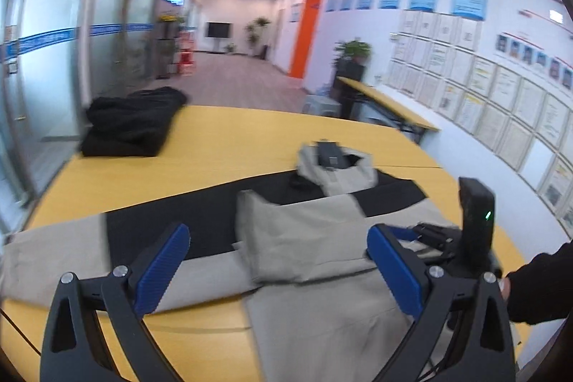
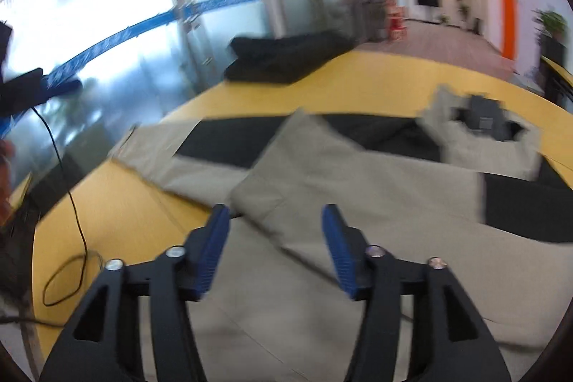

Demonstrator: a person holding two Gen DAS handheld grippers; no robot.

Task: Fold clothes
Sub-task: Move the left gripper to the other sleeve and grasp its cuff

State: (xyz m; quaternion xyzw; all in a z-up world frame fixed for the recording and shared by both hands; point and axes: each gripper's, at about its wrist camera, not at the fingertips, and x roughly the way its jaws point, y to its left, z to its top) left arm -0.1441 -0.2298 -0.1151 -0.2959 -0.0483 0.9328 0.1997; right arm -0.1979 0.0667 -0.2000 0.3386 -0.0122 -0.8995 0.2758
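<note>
A grey and black jacket lies spread on the yellow table, one sleeve folded across its body, its hood at the far side. My left gripper hangs over the jacket's near part, jaws wide apart, nothing between its blue pads. In the right wrist view the same jacket fills the middle, and my right gripper stands open just above the folded sleeve, no cloth between the pads. The right gripper's body and a black-sleeved hand show at the left view's right edge.
A folded black garment rests on the table's far left corner. A black cable loops over the table's left side. A second table, a potted plant and a framed wall lie to the right; a glass partition stands left.
</note>
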